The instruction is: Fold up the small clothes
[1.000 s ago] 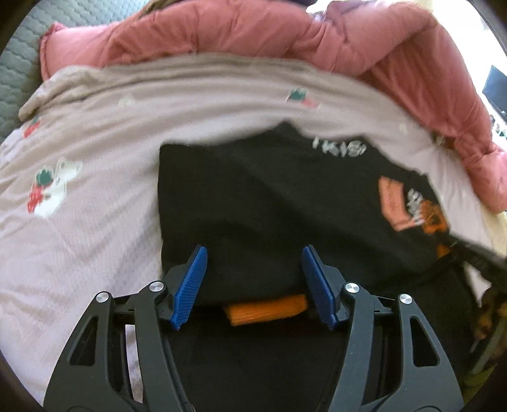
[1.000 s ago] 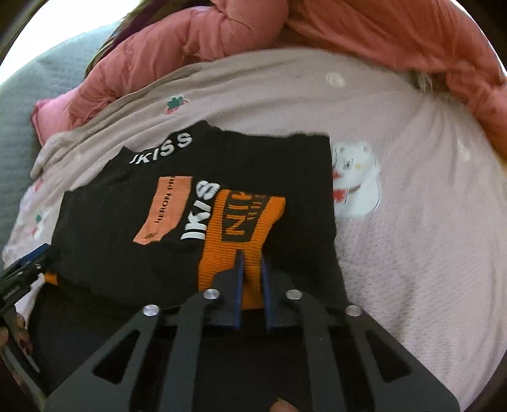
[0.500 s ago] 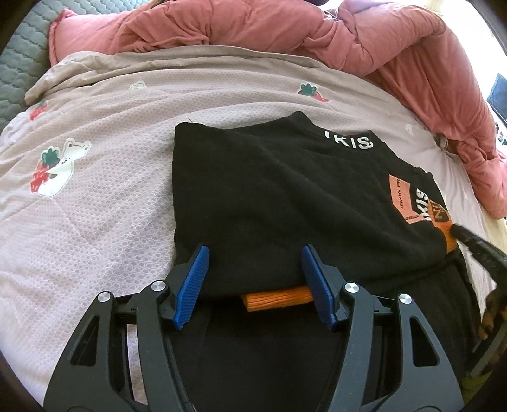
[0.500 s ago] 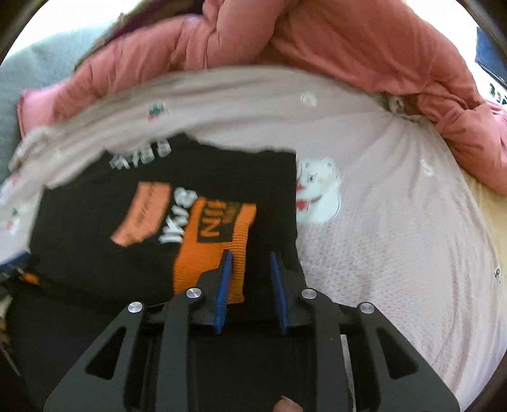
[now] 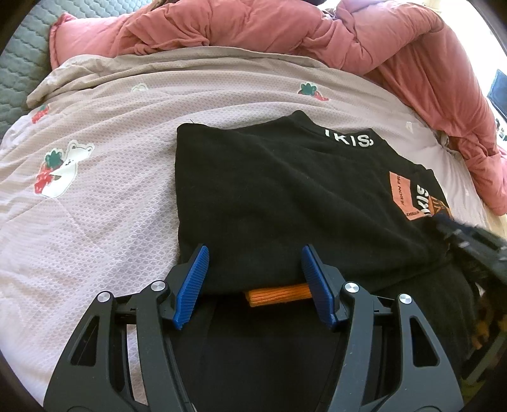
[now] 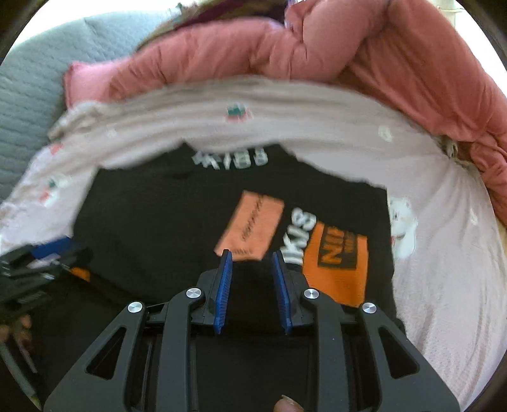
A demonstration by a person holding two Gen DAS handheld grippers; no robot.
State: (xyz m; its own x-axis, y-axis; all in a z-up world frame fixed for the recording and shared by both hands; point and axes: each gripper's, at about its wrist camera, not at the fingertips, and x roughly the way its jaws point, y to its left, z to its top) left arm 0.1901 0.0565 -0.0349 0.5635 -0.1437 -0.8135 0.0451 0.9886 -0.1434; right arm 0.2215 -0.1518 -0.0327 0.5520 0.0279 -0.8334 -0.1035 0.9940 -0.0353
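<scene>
A black top point(image 5: 285, 202) with white lettering and orange patches lies folded on a pale pink bed sheet point(image 5: 95, 206). An orange cuff point(image 5: 279, 293) sticks out from under its near edge. My left gripper point(image 5: 255, 285) is open, its blue pads either side of that near edge, holding nothing. My right gripper point(image 6: 252, 286) is open and empty over the top's point(image 6: 158, 222) near edge, left of the orange sleeve end point(image 6: 339, 266). The left gripper also shows at the left edge of the right wrist view point(image 6: 47, 253).
A bunched salmon-pink duvet point(image 5: 285, 28) lies along the far side and right of the bed point(image 6: 396, 63). A grey quilted surface point(image 5: 19, 63) is at the far left. The sheet carries small bear and strawberry prints point(image 5: 60, 171).
My right gripper has opened, letting go of the orange sleeve end, and moved left. My left gripper stayed open at the near edge; the top lies flatter.
</scene>
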